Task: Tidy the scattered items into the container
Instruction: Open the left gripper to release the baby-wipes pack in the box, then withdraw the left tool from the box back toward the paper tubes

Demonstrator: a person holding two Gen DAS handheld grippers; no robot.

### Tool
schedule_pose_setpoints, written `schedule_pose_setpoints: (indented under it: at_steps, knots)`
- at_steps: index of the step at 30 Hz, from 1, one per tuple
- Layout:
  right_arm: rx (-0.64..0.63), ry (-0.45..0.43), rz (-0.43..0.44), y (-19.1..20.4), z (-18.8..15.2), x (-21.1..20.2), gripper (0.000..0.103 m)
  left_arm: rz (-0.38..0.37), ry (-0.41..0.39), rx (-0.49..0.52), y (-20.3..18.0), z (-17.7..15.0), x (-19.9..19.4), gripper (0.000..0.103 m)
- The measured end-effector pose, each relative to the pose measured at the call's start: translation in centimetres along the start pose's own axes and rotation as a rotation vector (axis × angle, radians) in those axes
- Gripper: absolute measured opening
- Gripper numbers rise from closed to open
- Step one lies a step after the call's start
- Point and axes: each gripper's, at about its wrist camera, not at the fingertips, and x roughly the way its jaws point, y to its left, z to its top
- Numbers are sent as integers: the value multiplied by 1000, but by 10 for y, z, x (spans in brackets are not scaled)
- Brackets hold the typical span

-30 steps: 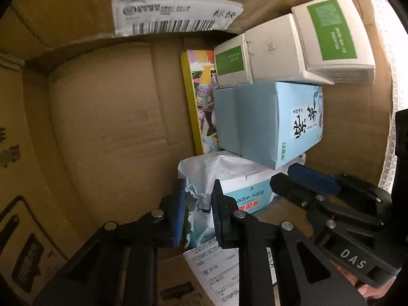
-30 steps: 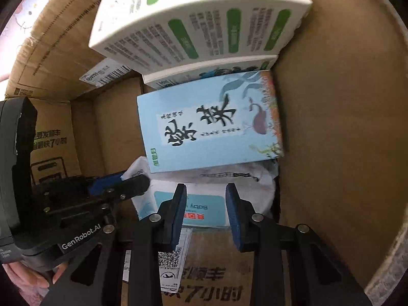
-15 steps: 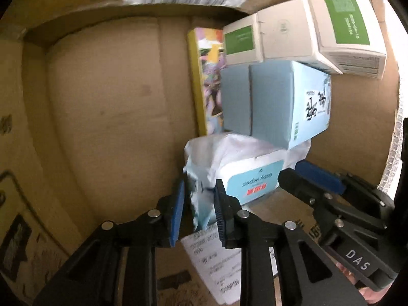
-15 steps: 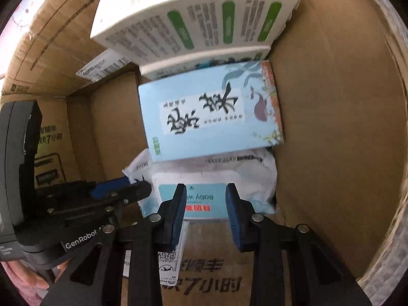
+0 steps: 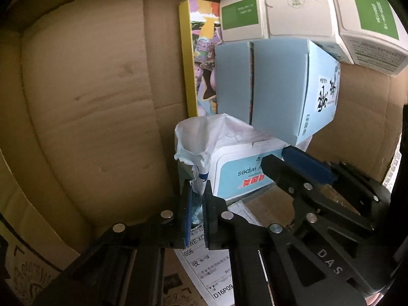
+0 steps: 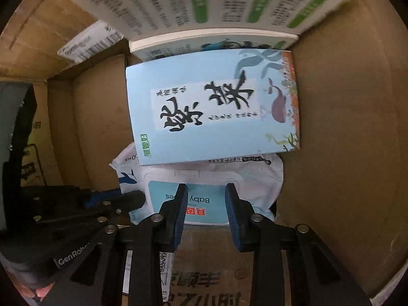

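Note:
Both grippers are inside the cardboard box [image 5: 84, 84]. A white baby wipes pack [image 5: 237, 163] with a blue label lies on the box floor, under the near edge of a light blue box [image 5: 278, 86]. My left gripper [image 5: 197, 204] is shut on the crumpled end flap of the wipes pack. My right gripper [image 6: 206, 204] is open, its fingers just in front of the wipes pack's [image 6: 204, 191] lid; it also shows in the left wrist view [image 5: 293, 163]. The left gripper shows at the left in the right wrist view [image 6: 122, 199].
White and green boxes [image 5: 306, 10] are stacked above the light blue box [image 6: 214, 107]. A yellow picture book [image 5: 199, 56] stands on edge behind them. The box's right wall [image 6: 344, 127] is close. A shipping label [image 5: 211, 262] is on the flap below my grippers.
Both grippers have pushed deeper into the box with the wipes pack, which now sits further in under the light blue box. The left gripper stays shut on the flap.

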Motion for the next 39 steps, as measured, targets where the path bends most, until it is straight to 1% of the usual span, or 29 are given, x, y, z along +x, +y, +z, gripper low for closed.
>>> schedule_pose_setpoints:
  at_steps: [3,10,14,18,23,24,25,26,27,28,30,31,33,35,39]
  knots:
    - [-17,1,5,4,5,-1,24,-13,5,-2,1,1,-1,5]
    - [-59,14,-68,11,15,7,24,-19,-1,14,0,1,-5,5]
    - [-55,27,-51,7,21,9,24,-24,0,7,1,2,-8,5]
    - [-51,46,-33,3,28,11,24,-3,-4,30,-3,3,-11,5]
    - [-21,26,-30,-1,28,8,24,-11,12,31,-1,4,-17,7]
    - [12,19,-22,-4,28,6,24,-13,12,24,0,5,-19,8]
    - [42,24,-25,-6,26,3,24,-23,9,14,2,6,-22,13]
    - [44,16,-33,-5,25,0,24,-30,7,4,3,5,-24,18]
    - [44,-5,-40,-4,22,-6,24,-30,3,-4,4,5,-27,26]
    - [50,-28,-46,-3,19,-13,24,-19,-10,-5,5,4,-32,36]
    - [69,-78,-49,-2,12,-31,24,30,-80,15,1,0,-47,46]
    - [104,-103,-50,-1,12,-37,24,48,-106,27,-1,-2,-52,50]
    - [111,-145,-47,2,7,-52,24,90,-170,63,-8,-6,-67,54]
    - [119,-173,-48,3,3,-62,24,127,-231,91,-14,-12,-82,56]
    - [158,-229,-37,5,-4,-78,25,171,-311,130,-22,-22,-108,59]
